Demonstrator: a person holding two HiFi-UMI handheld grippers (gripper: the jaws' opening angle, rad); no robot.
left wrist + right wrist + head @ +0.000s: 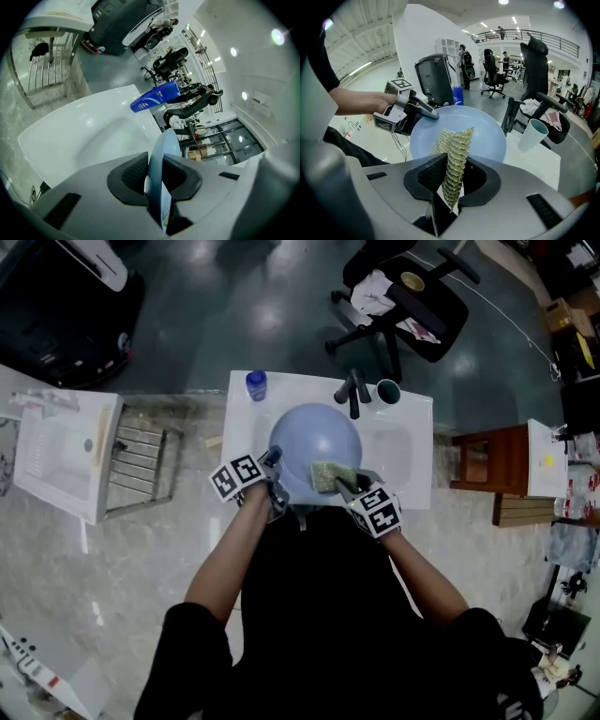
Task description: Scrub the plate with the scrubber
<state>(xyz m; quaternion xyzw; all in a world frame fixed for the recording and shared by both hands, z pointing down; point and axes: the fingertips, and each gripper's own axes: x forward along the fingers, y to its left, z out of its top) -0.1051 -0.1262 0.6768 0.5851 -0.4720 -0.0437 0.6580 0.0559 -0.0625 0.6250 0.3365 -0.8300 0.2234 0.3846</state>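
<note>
Head view looks down on a white sink (412, 460) with one pale blue plate (314, 442) held over its basin. Two grippers meet the plate. The left gripper (273, 462) is at its left rim, and the right gripper (343, 483) is at its near right part. One yellow-green scrubber (328, 474) lies on the plate's face there. On the sink's far ledge stand one blue bottle (256, 383), one black faucet (352, 395) and one teal cup (388, 391). Only this view shows the wooden stool (478, 460) to the right.

Left gripper view alone shows the plate edge-on, as a thin blue sliver standing between the two dark pads (133, 176). The pads are clenched on its rim, one on each face. The white basin lies beneath and the bottle just beyond. The scrubber shows only in the other two views.

Right gripper view alone shows the grasp on the scrubber. Its lower part is pinched between this gripper's two pads. Its ridged upper part stands past the fingertips in front of the plate's face. The plate fills the middle distance just beyond the jaws. The left gripper is clamped on the plate's left rim, with a person's hand (365, 101) behind it. The faucet and the cup stand to the right of the plate.
</note>
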